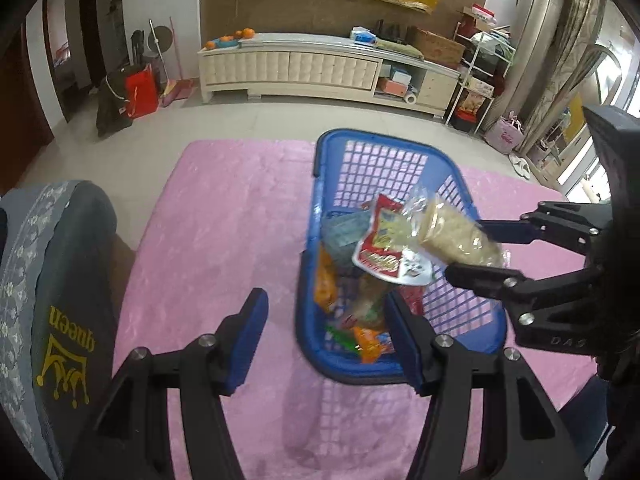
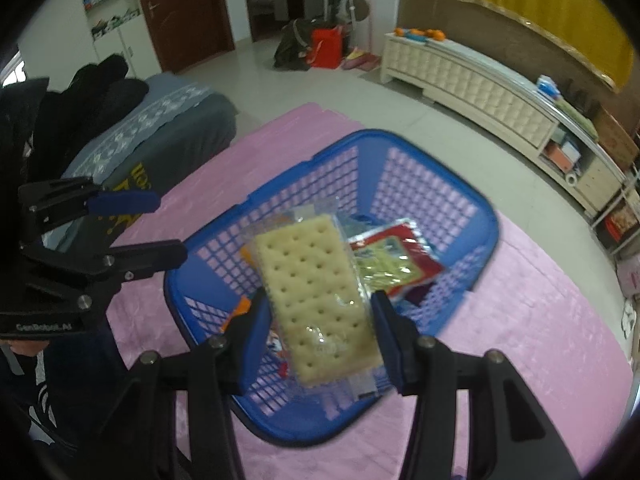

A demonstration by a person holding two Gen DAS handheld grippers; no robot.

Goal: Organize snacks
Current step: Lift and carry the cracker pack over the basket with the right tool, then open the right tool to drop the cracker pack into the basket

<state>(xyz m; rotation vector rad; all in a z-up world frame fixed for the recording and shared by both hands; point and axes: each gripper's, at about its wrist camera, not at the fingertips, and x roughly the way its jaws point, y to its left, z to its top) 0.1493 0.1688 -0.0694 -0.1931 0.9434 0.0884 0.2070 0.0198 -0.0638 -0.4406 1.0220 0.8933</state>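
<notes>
With my right gripper (image 2: 318,336) clamping the cracker pack (image 2: 316,300) above the blue basket (image 2: 486,216), left gripper (image 1: 326,340) open and empty, I should release low and centred.

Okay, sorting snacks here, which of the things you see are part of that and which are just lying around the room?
Part of the job:
- cracker pack, held in the right tongs
- blue basket
- red snack pouch in the basket
- left tongs, open and empty

Just lying about:
- pink mat
- grey cushion
- white cabinet
- red bag
</notes>
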